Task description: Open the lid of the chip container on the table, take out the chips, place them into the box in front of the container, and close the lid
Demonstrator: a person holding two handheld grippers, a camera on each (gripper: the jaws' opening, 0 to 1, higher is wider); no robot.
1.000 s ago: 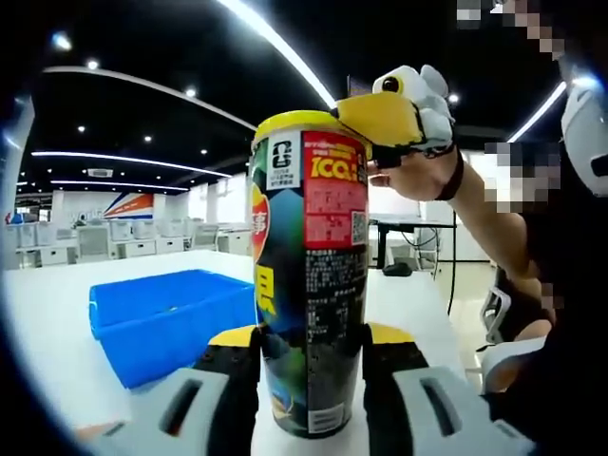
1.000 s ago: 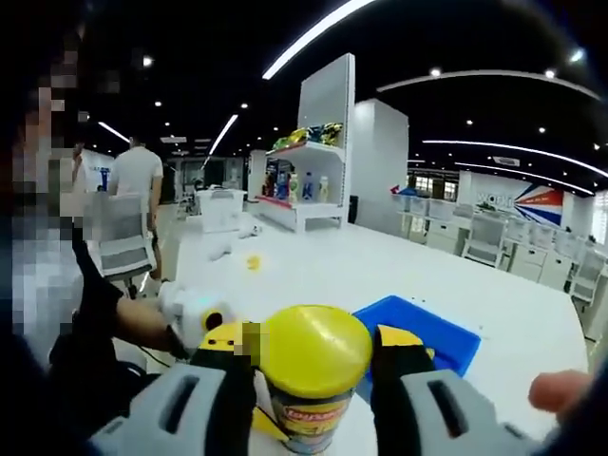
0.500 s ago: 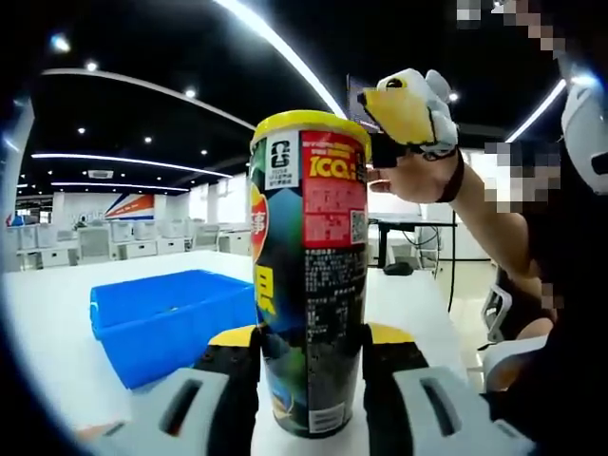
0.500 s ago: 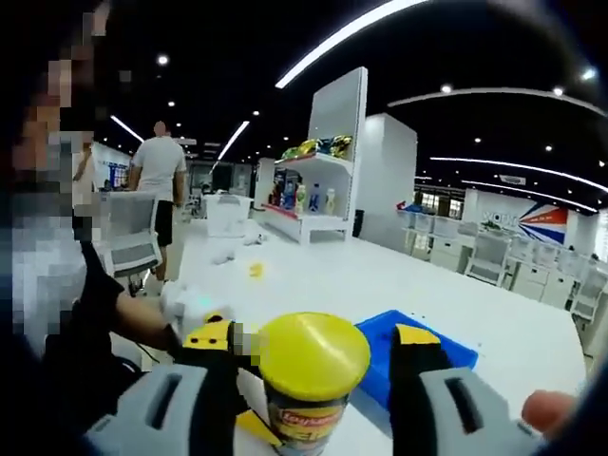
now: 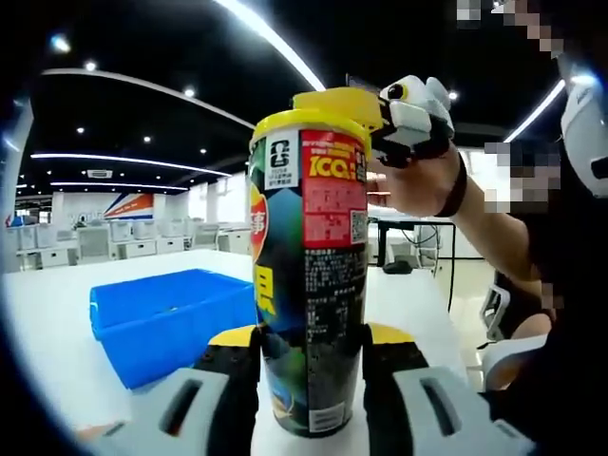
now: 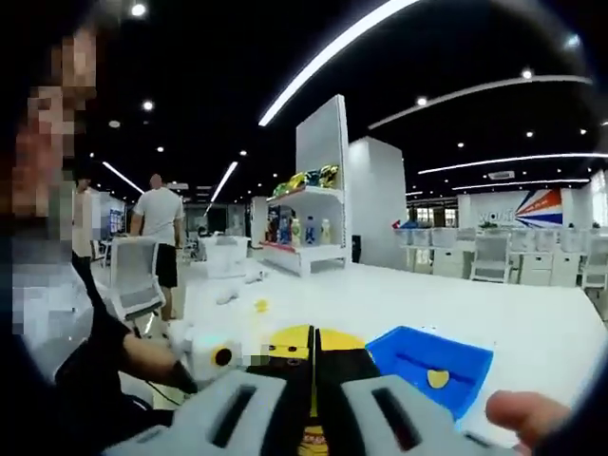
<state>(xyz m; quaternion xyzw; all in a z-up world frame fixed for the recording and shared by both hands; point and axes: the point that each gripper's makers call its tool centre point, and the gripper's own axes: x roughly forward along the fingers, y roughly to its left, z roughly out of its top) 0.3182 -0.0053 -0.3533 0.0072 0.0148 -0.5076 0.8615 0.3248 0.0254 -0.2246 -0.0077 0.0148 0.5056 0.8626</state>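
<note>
On the white table [image 5: 57, 323] a blue box [image 5: 166, 318] sits to the left of the can in the left gripper view, low and open-topped, with a small yellow thing lying inside it as seen in the right gripper view. Nearer, the tall chip can [image 5: 309, 275] stands upright between the yellow-tipped jaws of the left gripper [image 5: 309, 356], which press against its lower sides and hold it. Its top rim is yellow, and the label is red and dark with print. Just above and to the right of that rim the right gripper [image 5: 380, 119] comes in from the right, held by a person's hand [image 5: 423, 176], and it carries the yellow lid [image 5: 337, 103], tilted, at or just off the can's top; whether the lid touches the rim cannot be told. From the right gripper view its own jaws stand almost together, pinching the thin edge of the lid [image 6: 313, 347]. Farther off in that view a shelf [image 6: 304, 223] holds coloured goods, and a person [image 6: 160, 228] stands by a chair [image 6: 128, 280].
</note>
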